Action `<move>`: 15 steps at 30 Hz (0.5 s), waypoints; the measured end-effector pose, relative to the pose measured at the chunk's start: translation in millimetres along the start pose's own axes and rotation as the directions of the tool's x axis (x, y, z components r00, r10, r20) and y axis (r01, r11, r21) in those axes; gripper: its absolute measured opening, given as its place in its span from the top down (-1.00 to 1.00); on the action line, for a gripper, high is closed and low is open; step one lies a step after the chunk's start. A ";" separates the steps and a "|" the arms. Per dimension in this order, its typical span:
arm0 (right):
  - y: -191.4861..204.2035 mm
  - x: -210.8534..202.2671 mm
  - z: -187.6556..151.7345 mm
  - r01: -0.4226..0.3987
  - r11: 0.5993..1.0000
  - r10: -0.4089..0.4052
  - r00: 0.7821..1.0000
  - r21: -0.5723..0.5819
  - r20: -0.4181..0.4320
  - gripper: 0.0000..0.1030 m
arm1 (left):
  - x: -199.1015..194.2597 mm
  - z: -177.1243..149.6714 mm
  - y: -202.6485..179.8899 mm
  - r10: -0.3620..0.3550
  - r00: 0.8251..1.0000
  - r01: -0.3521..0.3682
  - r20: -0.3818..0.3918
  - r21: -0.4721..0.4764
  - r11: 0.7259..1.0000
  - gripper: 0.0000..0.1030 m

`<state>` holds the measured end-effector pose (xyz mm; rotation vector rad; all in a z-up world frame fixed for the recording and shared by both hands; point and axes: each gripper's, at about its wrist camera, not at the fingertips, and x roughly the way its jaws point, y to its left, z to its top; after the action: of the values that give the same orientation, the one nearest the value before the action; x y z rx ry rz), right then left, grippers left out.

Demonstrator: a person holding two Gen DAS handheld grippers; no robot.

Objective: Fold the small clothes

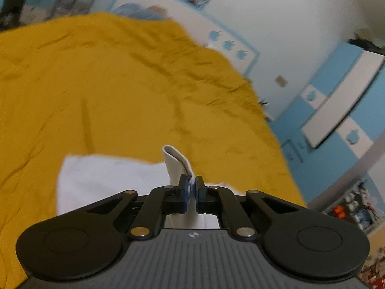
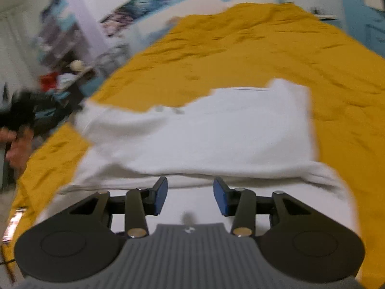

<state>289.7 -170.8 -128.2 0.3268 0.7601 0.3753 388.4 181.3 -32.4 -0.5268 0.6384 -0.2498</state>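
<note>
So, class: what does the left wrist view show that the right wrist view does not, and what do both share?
Only the left wrist view: the left gripper, jaws shut on a raised fold of the white cotton garment. Only the right wrist view: the right gripper, jaws open and empty above the cloth, and a hand at the left edge. Both: the garment lying on the mustard-yellow bedspread.

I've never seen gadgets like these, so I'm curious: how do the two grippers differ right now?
The left gripper is shut, its blue pads pinching a fold of the white garment; the right gripper is open and grips nothing. The left gripper lifts its fold upright off the yellow bedspread; the right gripper just hovers over the flat cloth. Both share black fingers with blue pads.
</note>
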 end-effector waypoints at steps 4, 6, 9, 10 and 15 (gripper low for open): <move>17.6 35.7 2.1 -0.049 0.998 0.048 0.998 -0.036 -0.029 0.30 | -22.8 16.1 -35.3 -0.071 0.996 0.069 0.061 0.030 0.997 0.92; 14.7 49.9 1.9 0.027 0.998 -0.028 0.999 -0.052 -0.021 0.31 | -36.3 21.5 -41.9 -0.084 0.992 0.080 0.099 0.039 0.996 0.92; -8.4 48.9 4.9 0.198 0.980 -0.198 0.980 0.005 0.014 0.51 | -52.7 23.7 -36.3 -0.025 0.994 0.018 0.110 0.066 0.998 0.92; -20.8 39.2 5.3 0.220 0.974 -0.222 0.974 0.045 0.042 0.53 | -51.1 22.0 -31.8 0.017 0.995 -0.025 0.101 0.076 0.997 0.92; -69.0 -2.3 -2.2 0.387 0.912 -0.397 0.916 0.139 0.054 0.68 | -24.5 -16.2 34.5 0.212 0.976 -0.212 -0.055 0.009 0.977 0.92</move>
<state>301.0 -232.5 -157.0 0.2972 0.7505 -0.0671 361.4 213.2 -49.8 -0.4455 0.7424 -0.0643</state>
